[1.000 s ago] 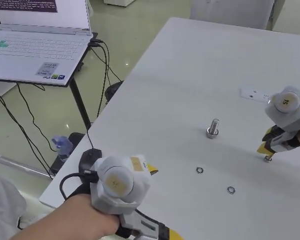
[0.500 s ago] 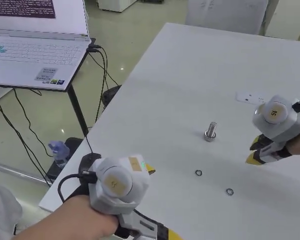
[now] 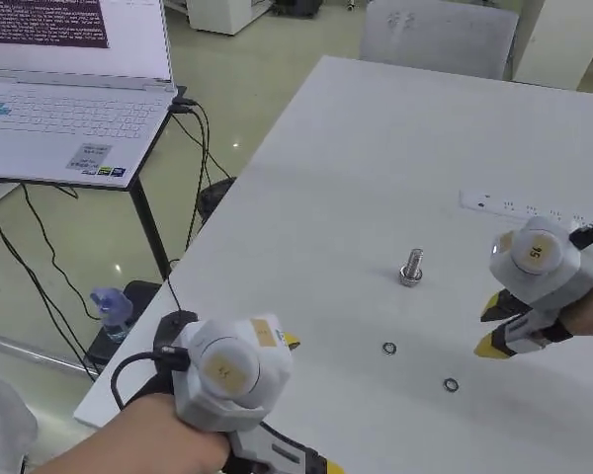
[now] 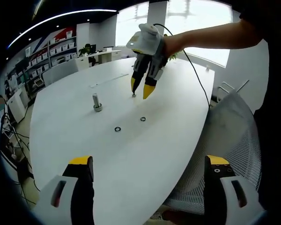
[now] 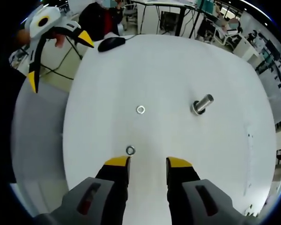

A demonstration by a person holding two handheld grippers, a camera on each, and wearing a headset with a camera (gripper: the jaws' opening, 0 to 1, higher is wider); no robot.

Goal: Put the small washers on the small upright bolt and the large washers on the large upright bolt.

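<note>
The right gripper hovered over the desk, its jaws partly open and empty. One washer lay just ahead of it, and a second washer lay farther on, near the large upright bolt. The left gripper was spread wide and held nothing.

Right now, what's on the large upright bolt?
Nothing sits on the top of the large upright bolt. A wider ring at its base may be its head or a washer; too small to tell. Two washers lie loose on the table.
</note>
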